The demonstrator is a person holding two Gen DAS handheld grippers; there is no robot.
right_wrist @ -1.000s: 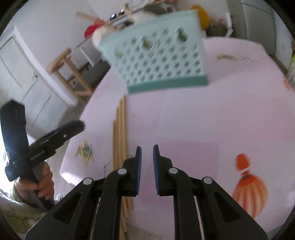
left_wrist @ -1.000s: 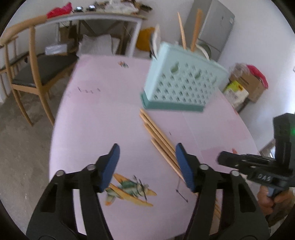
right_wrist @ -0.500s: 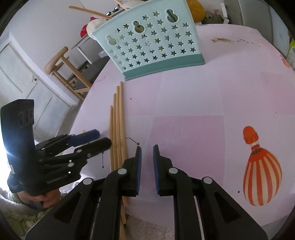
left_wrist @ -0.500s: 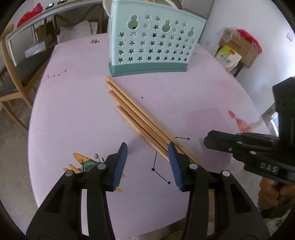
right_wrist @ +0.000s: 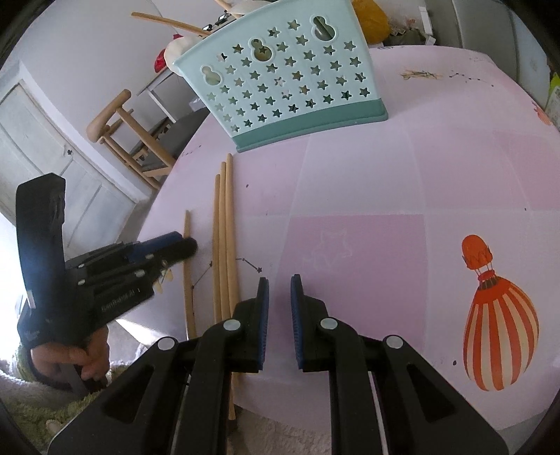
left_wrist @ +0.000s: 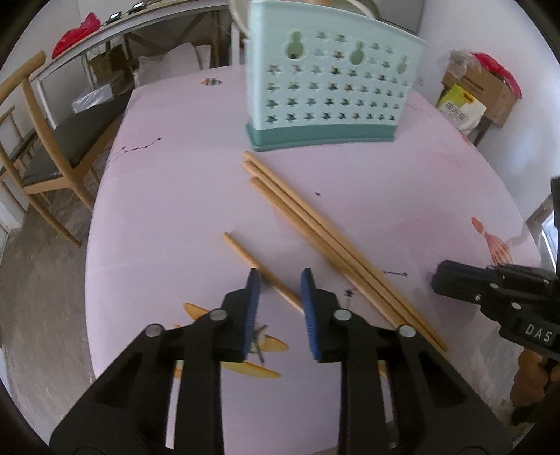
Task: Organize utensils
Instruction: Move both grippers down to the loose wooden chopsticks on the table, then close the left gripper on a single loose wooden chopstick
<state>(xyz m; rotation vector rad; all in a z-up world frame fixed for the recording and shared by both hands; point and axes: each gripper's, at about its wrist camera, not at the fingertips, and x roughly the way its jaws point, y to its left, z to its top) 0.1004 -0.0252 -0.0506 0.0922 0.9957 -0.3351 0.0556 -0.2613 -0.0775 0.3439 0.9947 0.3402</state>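
Observation:
Several wooden chopsticks lie on the pink table. Three (left_wrist: 336, 241) lie together, running from the teal utensil basket (left_wrist: 332, 87) toward the near right. One chopstick (left_wrist: 245, 255) lies apart to their left. My left gripper (left_wrist: 279, 280) is open, its jaws astride that single chopstick low over the table. In the right wrist view the left gripper (right_wrist: 175, 246) reaches the single chopstick (right_wrist: 188, 252), left of the three (right_wrist: 224, 231). My right gripper (right_wrist: 280, 290) is slightly open and empty above the table, right of the chopsticks. The basket (right_wrist: 287, 80) stands beyond.
A wooden chair (left_wrist: 38, 140) stands left of the table and a white desk (left_wrist: 115, 28) behind it. Cardboard boxes (left_wrist: 479, 87) sit at the far right. The table's near edge (right_wrist: 315, 413) lies just below my right gripper. A balloon print (right_wrist: 497, 322) marks the tablecloth.
My left gripper has moved down and forward and narrowed around one chopstick, which now lies apart to the left of the other three. My right gripper has hardly moved.

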